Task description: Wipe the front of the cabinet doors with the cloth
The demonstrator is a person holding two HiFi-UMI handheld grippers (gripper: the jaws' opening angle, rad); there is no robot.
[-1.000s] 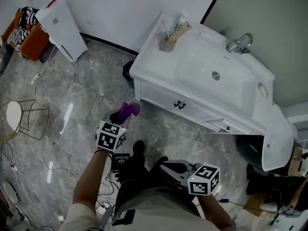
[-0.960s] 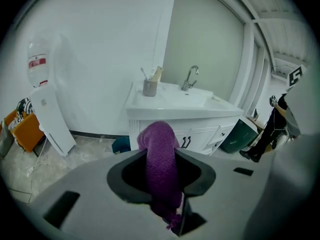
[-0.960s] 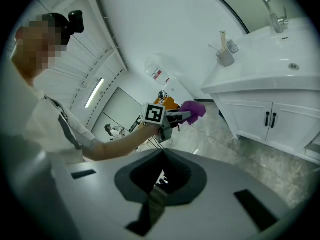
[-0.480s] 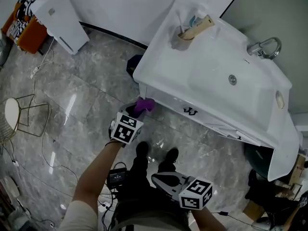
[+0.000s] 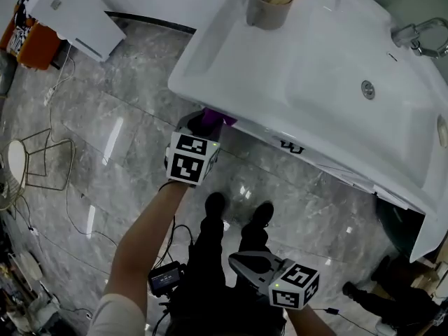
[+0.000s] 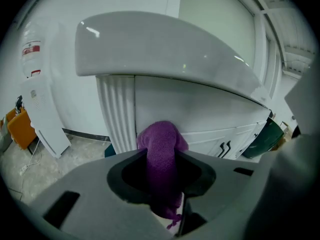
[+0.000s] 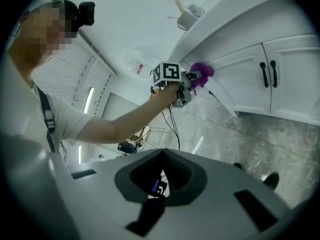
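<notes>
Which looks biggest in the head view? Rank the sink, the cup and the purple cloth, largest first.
Sink
Cup, cut off at the top edge
Purple cloth, partly hidden under the sink, so unsure

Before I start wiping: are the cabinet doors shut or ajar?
Shut: both cabinet doors lie flush, their handles side by side.

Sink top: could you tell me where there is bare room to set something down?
The left ledge, between the cup and the front rim, is bare. The back edge is taken at the cup and at the faucet; the basin fills the middle.
</notes>
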